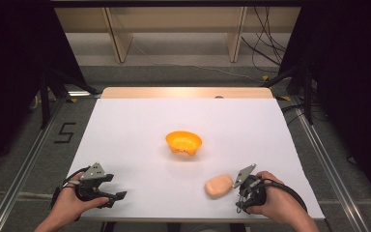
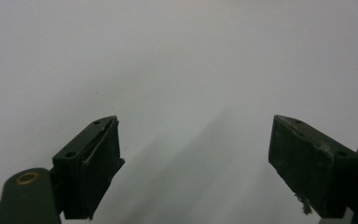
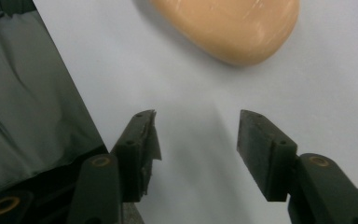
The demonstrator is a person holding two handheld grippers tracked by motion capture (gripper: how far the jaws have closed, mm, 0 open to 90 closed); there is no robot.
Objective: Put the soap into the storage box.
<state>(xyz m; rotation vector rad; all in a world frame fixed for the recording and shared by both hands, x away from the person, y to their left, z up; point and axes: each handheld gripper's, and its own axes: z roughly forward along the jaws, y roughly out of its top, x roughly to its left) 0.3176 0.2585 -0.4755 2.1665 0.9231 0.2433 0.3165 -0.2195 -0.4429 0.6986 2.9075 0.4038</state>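
Reaching for the peach-coloured, rounded soft lump (image 1: 219, 186), which looks like a bread roll or a sponge, appears to be the step in hand. It lies on the white-covered table (image 1: 140, 116) near the front edge, just beside the right tongs (image 1: 240, 186). In the right gripper view the lump (image 3: 233, 25) sits ahead of the jaws and apart from them; the right tongs (image 3: 198, 135) stand parted with nothing between the pads, so released, though narrow. Left tongs (image 1: 118, 195) rest at the front left, well apart from the lump; in the left gripper view they (image 2: 196, 144) gape wide over bare table, released too. An orange plastic bowl (image 1: 184, 142) stands mid-table, empty as far as I can tell, likely the target. Next move, I judge: widen the right jaws, advance until the pads flank the lump, then clench gently since it looks squashy.
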